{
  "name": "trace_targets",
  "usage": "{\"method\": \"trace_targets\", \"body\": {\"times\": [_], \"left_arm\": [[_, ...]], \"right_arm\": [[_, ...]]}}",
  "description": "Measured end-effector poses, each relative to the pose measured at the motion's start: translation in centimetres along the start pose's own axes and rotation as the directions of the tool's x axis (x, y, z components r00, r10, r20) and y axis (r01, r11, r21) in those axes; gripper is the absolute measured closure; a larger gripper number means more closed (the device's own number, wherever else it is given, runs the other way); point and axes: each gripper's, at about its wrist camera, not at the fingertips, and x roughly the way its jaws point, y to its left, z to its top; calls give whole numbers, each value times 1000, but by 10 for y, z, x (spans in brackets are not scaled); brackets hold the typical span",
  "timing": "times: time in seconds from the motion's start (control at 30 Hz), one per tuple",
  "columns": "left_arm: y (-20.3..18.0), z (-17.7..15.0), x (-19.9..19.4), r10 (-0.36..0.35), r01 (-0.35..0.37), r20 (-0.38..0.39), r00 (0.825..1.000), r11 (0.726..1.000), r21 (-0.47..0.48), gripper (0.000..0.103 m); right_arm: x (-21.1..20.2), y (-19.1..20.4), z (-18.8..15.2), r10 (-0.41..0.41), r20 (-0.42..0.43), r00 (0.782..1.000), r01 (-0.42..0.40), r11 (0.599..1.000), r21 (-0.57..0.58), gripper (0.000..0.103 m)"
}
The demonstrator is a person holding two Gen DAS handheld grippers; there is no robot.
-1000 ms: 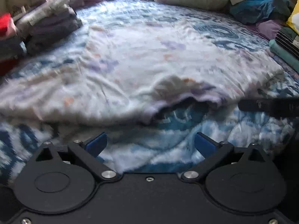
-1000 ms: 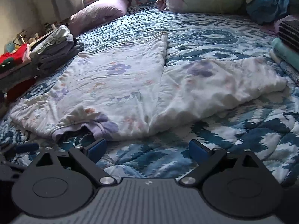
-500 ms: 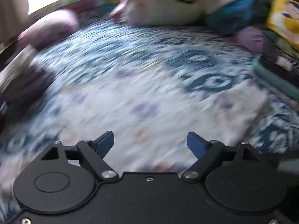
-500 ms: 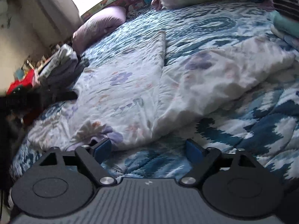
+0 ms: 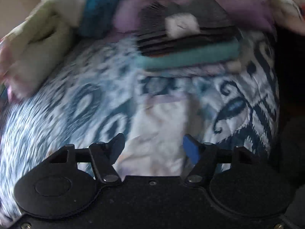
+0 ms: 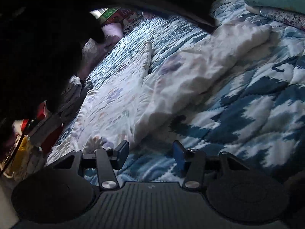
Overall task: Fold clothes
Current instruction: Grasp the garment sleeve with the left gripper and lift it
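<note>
- The blue-and-white patterned quilted bedspread (image 6: 247, 118) lies bare on the right side, giving free room beside the white floral garment (image 6: 190, 76).
- A stack of folded clothes, black-striped over teal (image 5: 186, 45), blocks the far edge ahead of the left gripper (image 5: 153, 148).
- A dark arm or sleeve (image 6: 47, 38) fills the upper left of the right wrist view.
- Cream and teal bedding (image 5: 63, 19) crowds the far left corner.

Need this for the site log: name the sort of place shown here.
Most likely a bedroom at home: a bed under a blue patterned quilt, a pillow at its far end, and stacks of folded clothes along the edge.
</note>
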Motion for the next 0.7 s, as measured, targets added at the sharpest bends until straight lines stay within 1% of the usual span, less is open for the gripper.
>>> {"method": "trace_targets", "body": {"times": [0.1,0.13,0.17,0.27,0.3,0.33,0.37,0.4,0.47,0.53,0.57,0.63,0.7], "left_arm": [[-20,15,27,19,-14,-55,998,996,87,42],[-25,18,35,26,-18,-73,997,994,109,48],[-30,20,41,37,-26,-87,996,992,127,50],[-42,23,57,76,-53,-123,990,982,179,51],[-42,24,58,82,-59,-127,989,982,180,51],[-41,25,59,85,-62,-128,988,983,174,59],[-36,26,56,91,-73,-118,989,986,150,84],[-30,26,51,98,-85,-104,990,989,120,91],[-18,26,42,113,-109,-77,991,992,59,95],[-3,24,28,133,-133,-42,990,991,-11,96],[7,20,17,146,-147,-17,989,988,-55,96],[30,7,-10,167,-160,36,985,975,-157,96],[55,-9,-42,192,-162,92,977,949,-270,96]], "right_arm": [[-5,-3,-2,10,-2,1000,-10,1000,2,52],[-6,-3,-2,14,-1,1000,-14,1000,4,51],[-7,-3,-2,18,-2,1000,-18,1000,1,50],[-4,-1,-1,26,-11,1000,-26,1000,-9,50],[-3,-1,-1,28,-14,1000,-28,1000,-13,50],[-3,-1,-1,29,-15,999,-29,999,-15,50],[-3,0,-1,29,-17,999,-30,999,-18,50],[-3,-1,0,32,-16,999,-32,999,-16,50],[-3,-1,0,35,-11,999,-35,999,-10,50],[-5,-2,-1,36,-1,999,-36,999,-3,49],[-6,-1,0,36,7,999,-36,999,-2,45],[-7,0,0,36,23,999,-36,999,-3,41],[-7,0,1,33,32,999,-33,999,-9,41]]}}
